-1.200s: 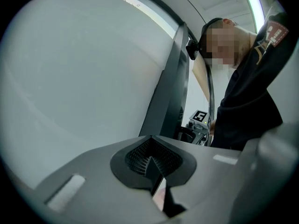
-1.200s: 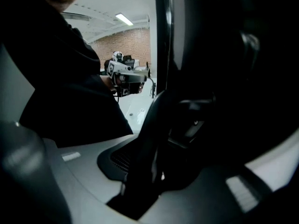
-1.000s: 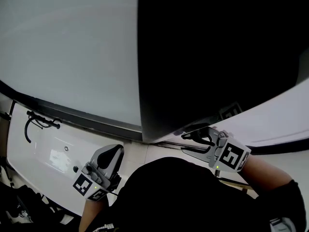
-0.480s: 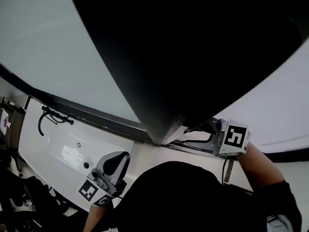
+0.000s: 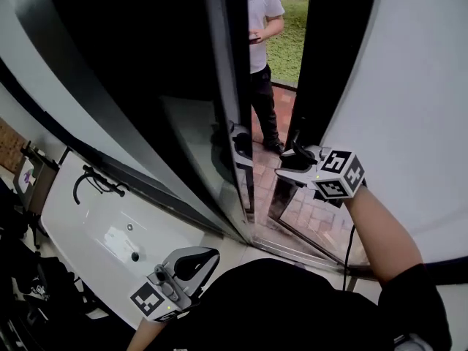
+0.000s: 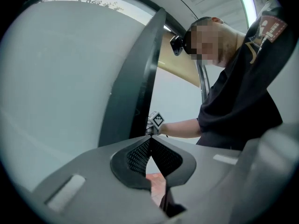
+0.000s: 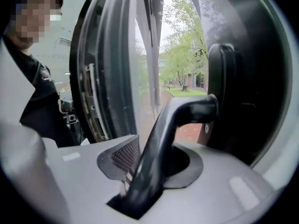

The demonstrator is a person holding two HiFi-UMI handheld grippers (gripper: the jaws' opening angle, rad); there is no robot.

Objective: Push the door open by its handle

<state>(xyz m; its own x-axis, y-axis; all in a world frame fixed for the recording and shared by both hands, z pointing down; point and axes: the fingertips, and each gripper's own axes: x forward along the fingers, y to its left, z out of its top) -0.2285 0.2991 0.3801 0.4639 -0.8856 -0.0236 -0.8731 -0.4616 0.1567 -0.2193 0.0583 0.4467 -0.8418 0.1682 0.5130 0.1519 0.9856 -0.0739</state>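
The dark-framed door (image 5: 333, 64) stands swung open, with daylight showing through the gap. Its black lever handle (image 7: 187, 113) runs down between the jaws of my right gripper (image 7: 149, 157), which grips it; those jaws have just been opening a little with the handle still between them. In the head view my right gripper (image 5: 294, 163) is at the door's edge, its marker cube (image 5: 336, 175) facing up. My left gripper (image 5: 205, 256) hangs low at the left, away from the door. Its pads meet at the tips (image 6: 149, 138), with nothing between them.
A white basin (image 5: 110, 229) with a black tap (image 5: 95, 181) lies at the lower left. A fixed glass leaf with a dark frame (image 5: 219, 123) flanks the gap. Outside, a person in a white shirt (image 5: 259, 42) stands on brick paving (image 5: 307, 210).
The door has swung open, so outdoors and a person now show through the gap. My right gripper went with the handle. My left gripper shifted slightly right and lower in the head view.
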